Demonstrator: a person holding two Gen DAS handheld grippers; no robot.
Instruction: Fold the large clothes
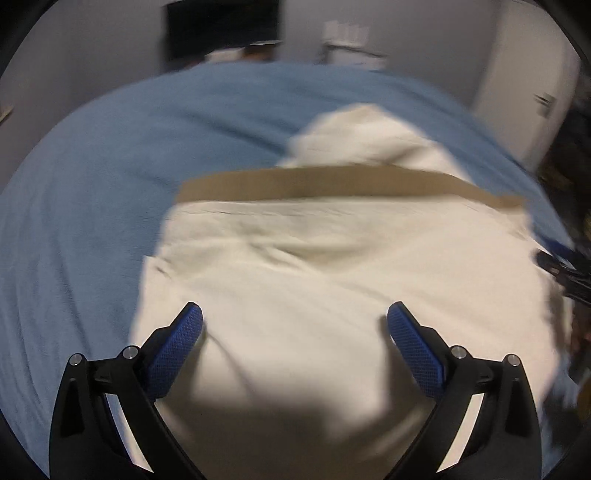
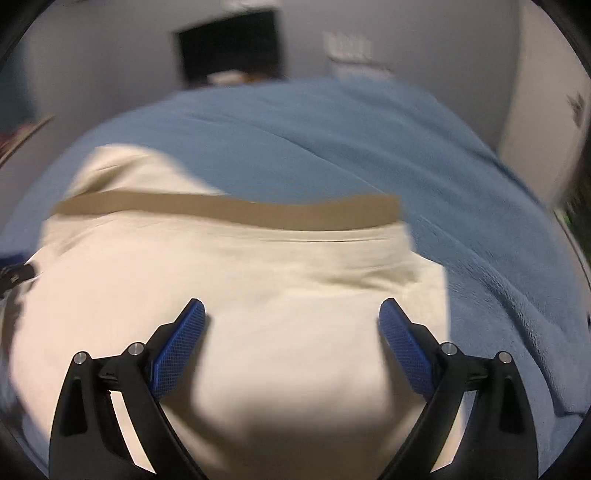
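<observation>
A large cream garment (image 1: 332,266) with a tan band (image 1: 332,182) across it lies on a blue blanket (image 1: 92,184). In the right wrist view the same cream garment (image 2: 240,280) shows its tan band (image 2: 240,210) further back. My left gripper (image 1: 294,314) hangs open above the garment's near part, nothing between its blue pads. My right gripper (image 2: 291,312) is open too, over the cloth near its right edge. Both views are motion-blurred. At the right edge of the left wrist view I see part of the other gripper (image 1: 565,269).
The blue blanket (image 2: 406,155) covers the whole bed and spreads wide to the right of the garment. Behind the bed stand a grey wall with a dark screen (image 1: 221,29), a white door or cabinet (image 1: 524,92), and small clutter (image 1: 351,40).
</observation>
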